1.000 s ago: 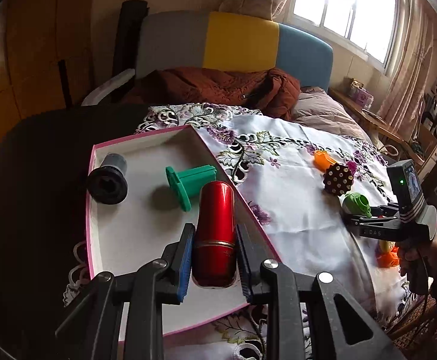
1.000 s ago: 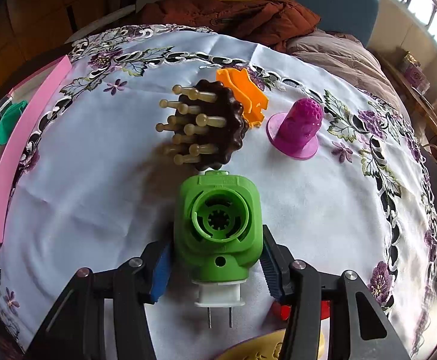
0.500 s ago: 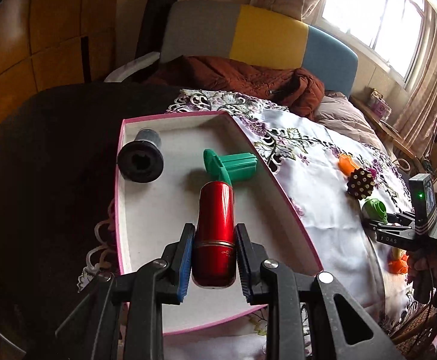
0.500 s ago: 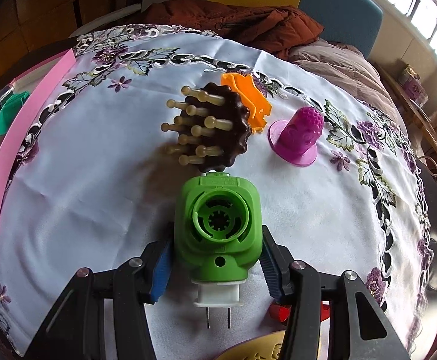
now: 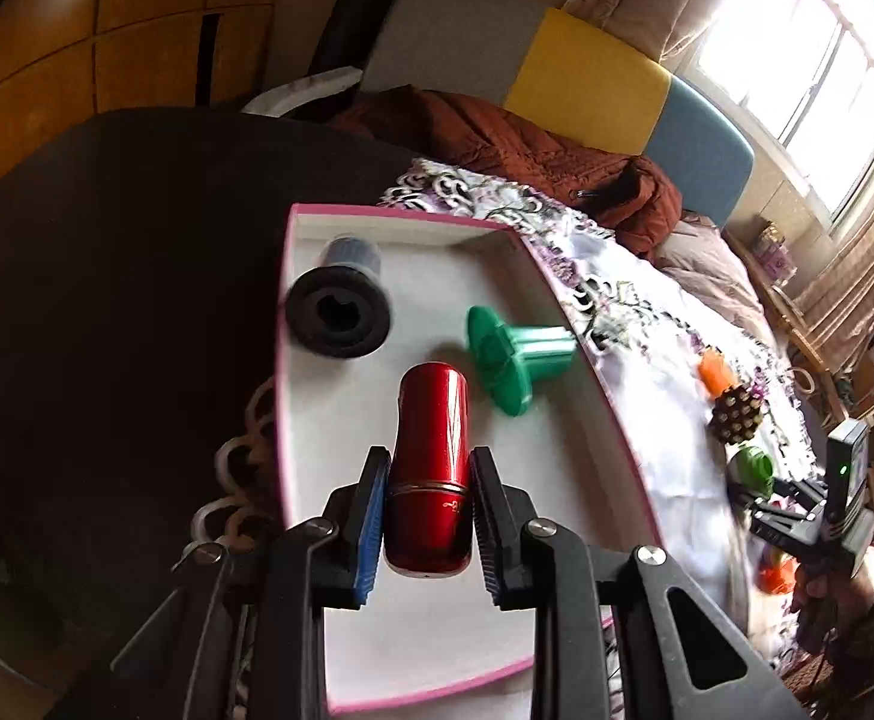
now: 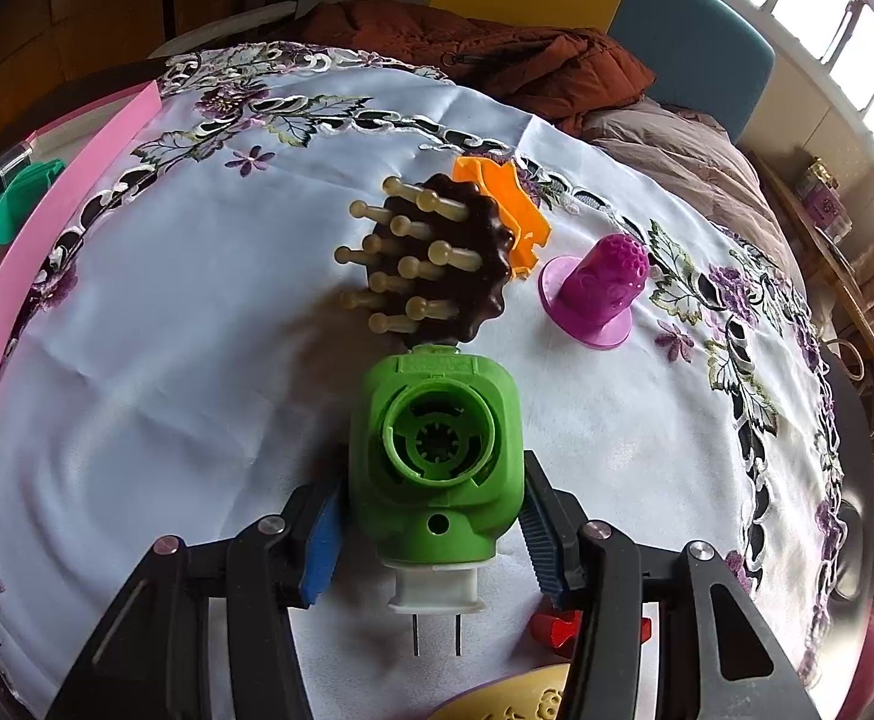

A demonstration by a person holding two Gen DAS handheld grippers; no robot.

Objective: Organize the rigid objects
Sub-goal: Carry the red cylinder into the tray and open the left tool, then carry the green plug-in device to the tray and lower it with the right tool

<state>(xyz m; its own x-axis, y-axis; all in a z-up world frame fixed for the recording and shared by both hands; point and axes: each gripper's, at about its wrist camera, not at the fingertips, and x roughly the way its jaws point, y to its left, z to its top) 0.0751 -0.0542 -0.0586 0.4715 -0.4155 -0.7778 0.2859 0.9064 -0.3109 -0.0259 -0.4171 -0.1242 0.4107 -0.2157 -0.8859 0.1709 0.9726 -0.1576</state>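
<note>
My left gripper (image 5: 429,525) clamps a glossy red cylinder (image 5: 431,474); my right gripper (image 6: 431,531) clamps a green plug (image 6: 435,456), its underside hidden.

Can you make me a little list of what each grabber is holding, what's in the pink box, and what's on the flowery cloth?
left gripper: fingers shut on the red cylinder, over the pink box
right gripper: fingers shut on the green plug
in the box: black cylinder, green spool
on the cloth: brown peg brush, orange piece, purple cone
</note>
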